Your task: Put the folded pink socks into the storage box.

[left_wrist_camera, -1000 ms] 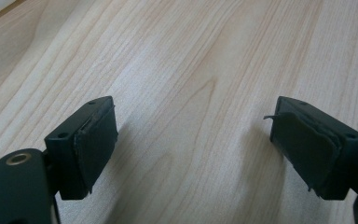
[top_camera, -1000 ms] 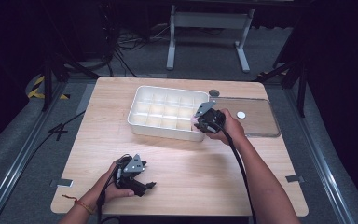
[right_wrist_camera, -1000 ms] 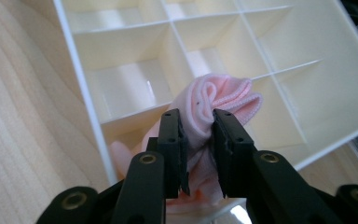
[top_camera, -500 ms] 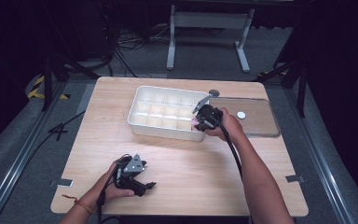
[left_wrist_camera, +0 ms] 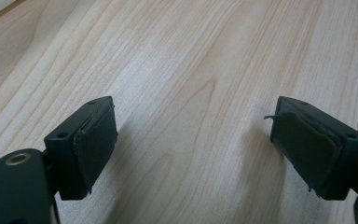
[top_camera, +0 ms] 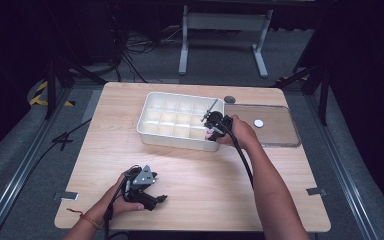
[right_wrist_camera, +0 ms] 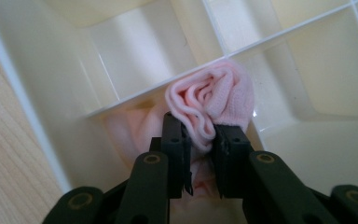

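Overhead, one white divided tray [top_camera: 180, 121] sits toward the far side of the wooden table [top_camera: 200, 175], with one clear flat lid [top_camera: 275, 131] lying just beside it on the right, a single small white disc [top_camera: 258, 123] on that lid and one dark round cap [top_camera: 229, 99] just beyond the lid's far corner. The right gripper [top_camera: 211, 131] hangs over the tray's near right corner, tipped down into a compartment, while the left gripper [top_camera: 152, 197] rests low near the table's front edge, well apart from the tray; that makes two grippers, one in each hand. From the left gripper view, its two black jaws stand wide apart over bare wood with nothing between them, and the pad [left_wrist_camera: 303, 140] on one jaw looks frayed at its edge, so a later grip with it might slip. From the right gripper view, the jaws are clamped on one bunched pink cloth [right_wrist_camera: 214, 105], which hangs at a compartment next to the tray's outer wall and presses against a white divider [right_wrist_camera: 168, 88]. The risk here, as I judge it, is that the cloth catches on that divider and ends up straddling two compartments, or springs back out on release because it is only loosely bunched; the grip takes only a few folds, so part of it could also pull free early.
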{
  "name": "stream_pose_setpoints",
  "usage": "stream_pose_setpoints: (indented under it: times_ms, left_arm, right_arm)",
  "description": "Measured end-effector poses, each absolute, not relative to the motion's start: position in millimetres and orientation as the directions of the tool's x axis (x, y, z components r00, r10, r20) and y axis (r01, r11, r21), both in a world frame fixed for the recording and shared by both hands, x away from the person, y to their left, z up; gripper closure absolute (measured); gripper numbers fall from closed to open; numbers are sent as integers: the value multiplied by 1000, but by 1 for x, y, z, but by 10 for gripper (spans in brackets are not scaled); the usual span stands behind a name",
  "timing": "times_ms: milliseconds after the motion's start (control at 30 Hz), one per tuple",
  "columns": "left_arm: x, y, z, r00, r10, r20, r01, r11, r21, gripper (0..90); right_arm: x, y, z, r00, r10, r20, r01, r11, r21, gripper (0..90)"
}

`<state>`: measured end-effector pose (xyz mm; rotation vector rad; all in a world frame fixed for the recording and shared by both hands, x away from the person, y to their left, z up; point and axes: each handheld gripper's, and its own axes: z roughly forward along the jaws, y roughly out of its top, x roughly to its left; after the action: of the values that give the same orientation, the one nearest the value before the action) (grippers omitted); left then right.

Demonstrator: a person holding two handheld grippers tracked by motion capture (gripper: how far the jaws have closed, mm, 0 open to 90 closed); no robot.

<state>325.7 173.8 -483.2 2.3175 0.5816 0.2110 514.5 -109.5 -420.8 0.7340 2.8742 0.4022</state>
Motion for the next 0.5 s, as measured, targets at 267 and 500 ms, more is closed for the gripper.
stream_pose_setpoints:
  times_ms: [267,500]
  left_arm:
    - [326,174,-483,886,463,-13,345,-641,686,147]
    - [326,174,-483,887,462,-15,344,-640,687,146]
  right_arm:
    - [522,-113,-422,-870,490,-41,459,840,290,765]
    - [523,-116,-422,-867,497,-45,461,832,309,757]
